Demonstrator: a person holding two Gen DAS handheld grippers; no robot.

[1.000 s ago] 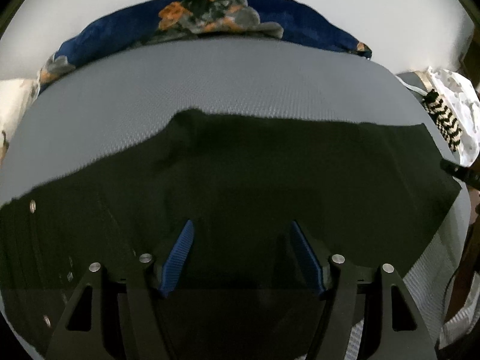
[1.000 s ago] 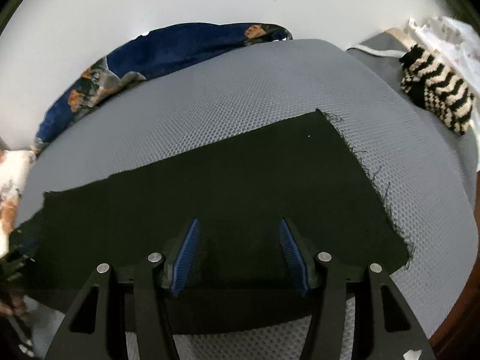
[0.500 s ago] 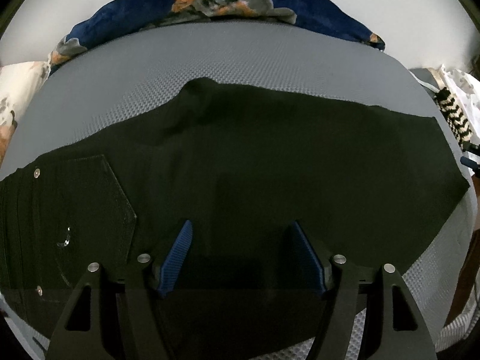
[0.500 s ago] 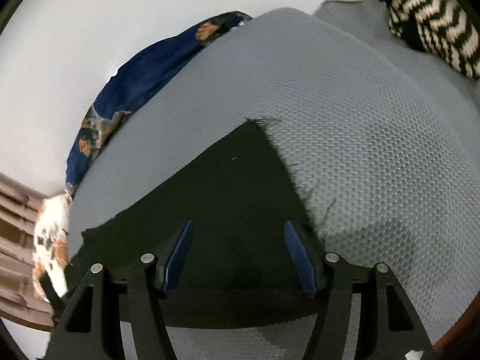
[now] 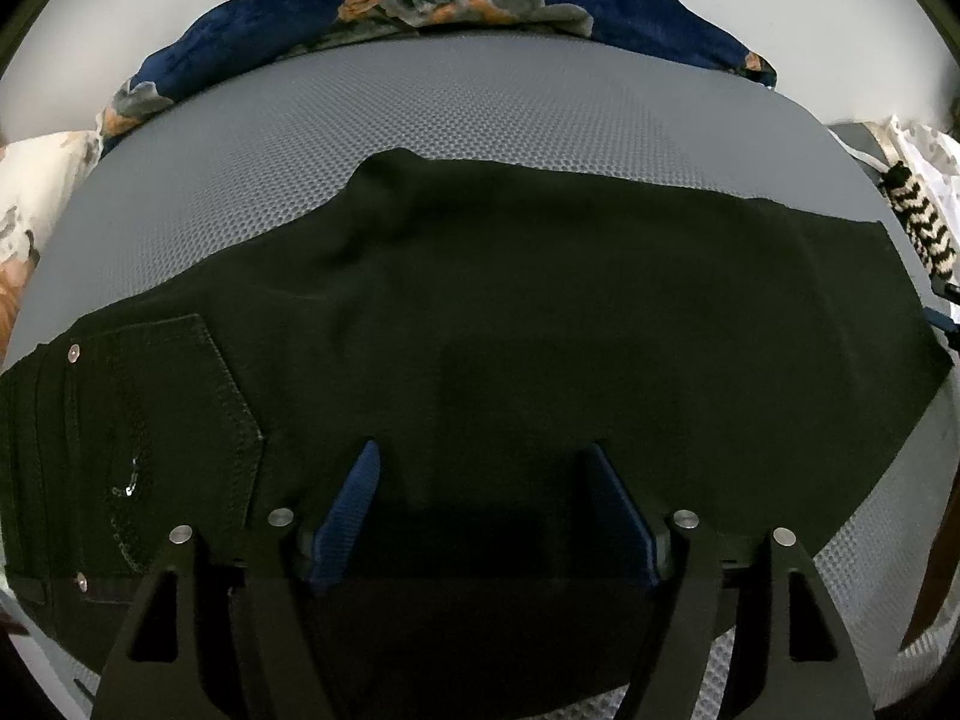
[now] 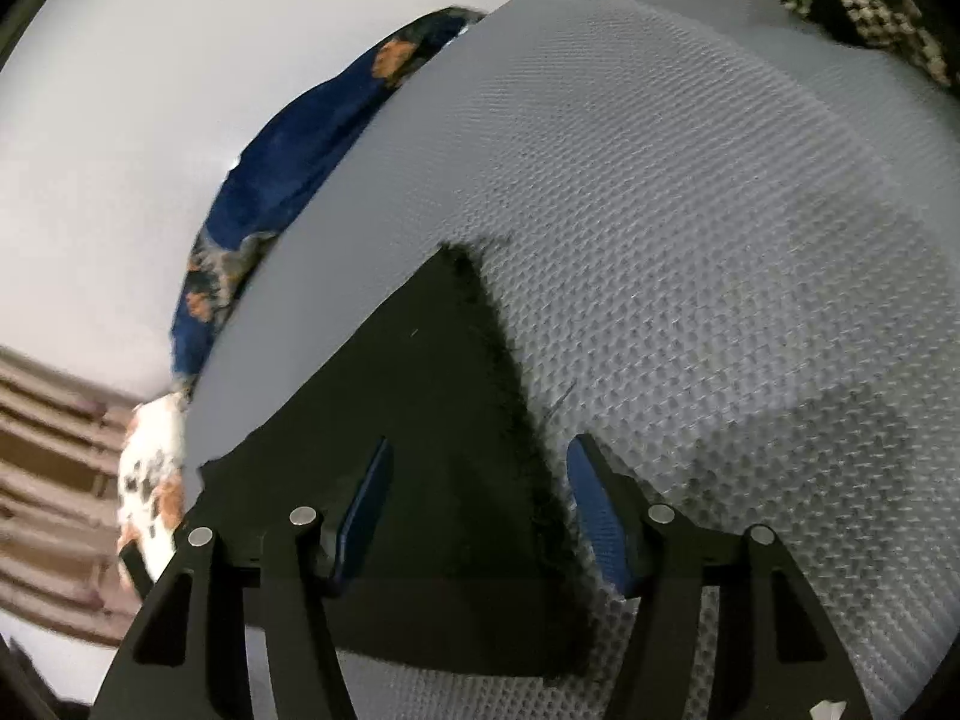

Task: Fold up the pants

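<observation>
Two claws, both spread wide and gripping nothing; the pants [image 5: 510, 324] lie flat across the grey mat [image 5: 480, 114], legs apparently stacked, so I judge the crosswise folds remain. My left claw [image 5: 480, 501] hovers level over the thigh; my right claw [image 6: 477, 501] tilts over the frayed hem [image 6: 510, 384], straddling it.

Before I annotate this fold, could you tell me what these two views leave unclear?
- Pants waistband: cut off by the left wrist view's left edge.
- Frayed hem: right wrist view is motion-blurred, near corner hidden behind the right gripper.
- Left gripper: its height above the cloth is unclear.
</observation>
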